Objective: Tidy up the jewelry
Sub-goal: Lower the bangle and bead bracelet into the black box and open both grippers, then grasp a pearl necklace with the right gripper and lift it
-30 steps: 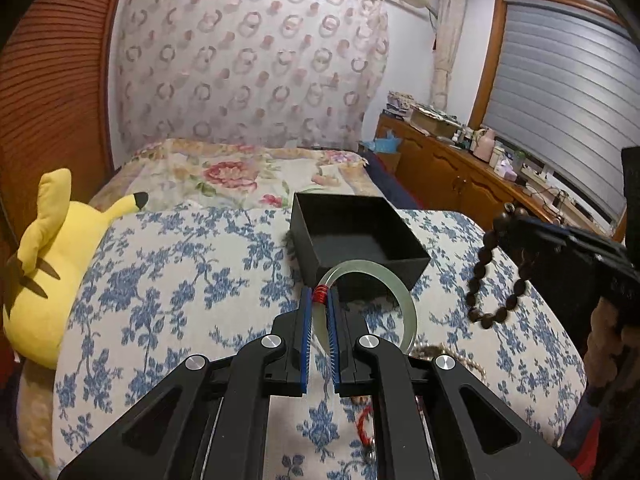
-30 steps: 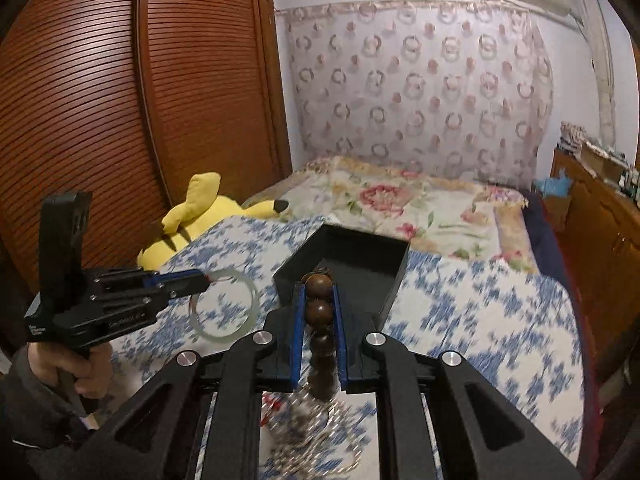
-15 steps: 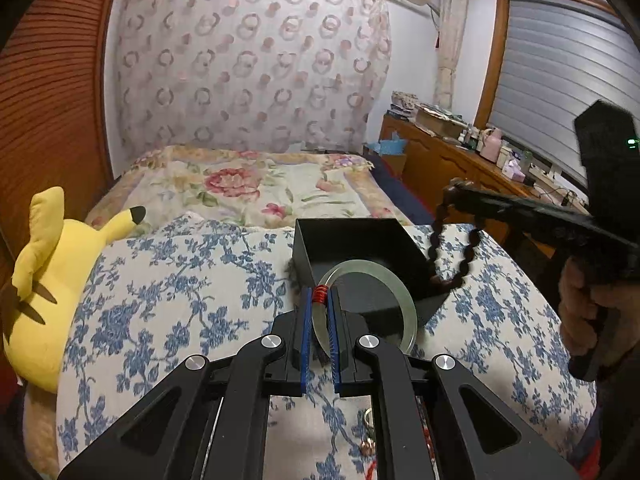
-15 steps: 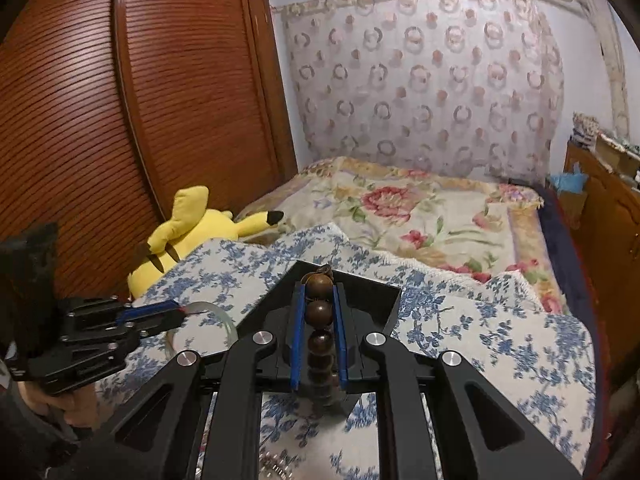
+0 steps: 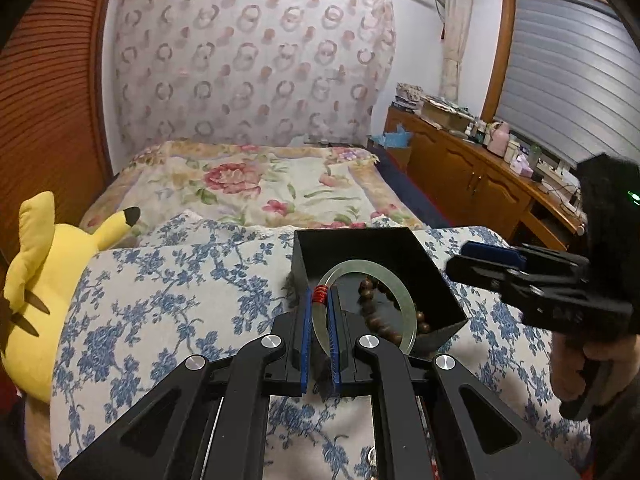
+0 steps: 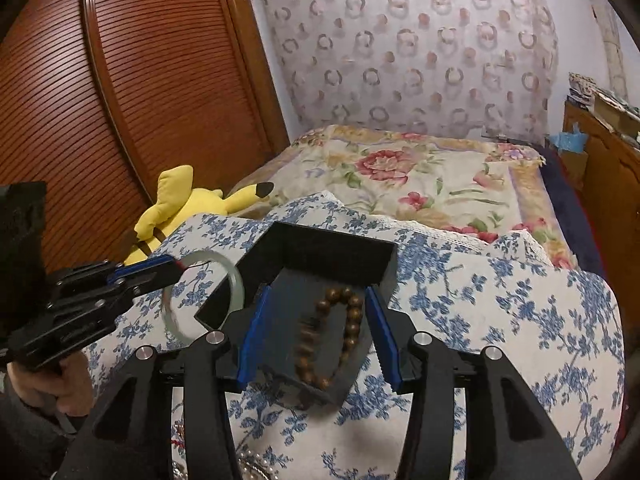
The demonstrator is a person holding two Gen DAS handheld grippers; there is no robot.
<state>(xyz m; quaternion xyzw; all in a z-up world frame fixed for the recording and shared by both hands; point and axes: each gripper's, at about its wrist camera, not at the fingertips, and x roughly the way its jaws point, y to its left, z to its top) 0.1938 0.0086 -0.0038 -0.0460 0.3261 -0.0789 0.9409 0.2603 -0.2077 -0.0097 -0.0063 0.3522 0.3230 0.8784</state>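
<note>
A black open box (image 5: 436, 276) (image 6: 332, 252) stands on the blue-flowered cloth. A brown wooden bead bracelet (image 6: 352, 328) (image 5: 370, 312) lies inside it. My left gripper (image 5: 319, 308) (image 6: 176, 268) is shut on a pale green jade bangle (image 5: 404, 300) (image 6: 236, 284) with a red thread wrap, holding it at the box's near-left rim. My right gripper (image 6: 316, 324) (image 5: 476, 256) is open and empty, just above the box and the bead bracelet.
A yellow plush toy (image 5: 44, 280) (image 6: 180, 204) lies at the left edge of the cloth. More jewelry, pearls and chains (image 6: 256, 468), lies on the cloth near me. A floral bed (image 5: 260, 184) is behind, a wooden cabinet (image 5: 472, 172) at the right.
My right gripper carried the bead bracelet over the box, opened, and the bracelet dropped into the box. My left gripper moved the bangle forward to the box's rim.
</note>
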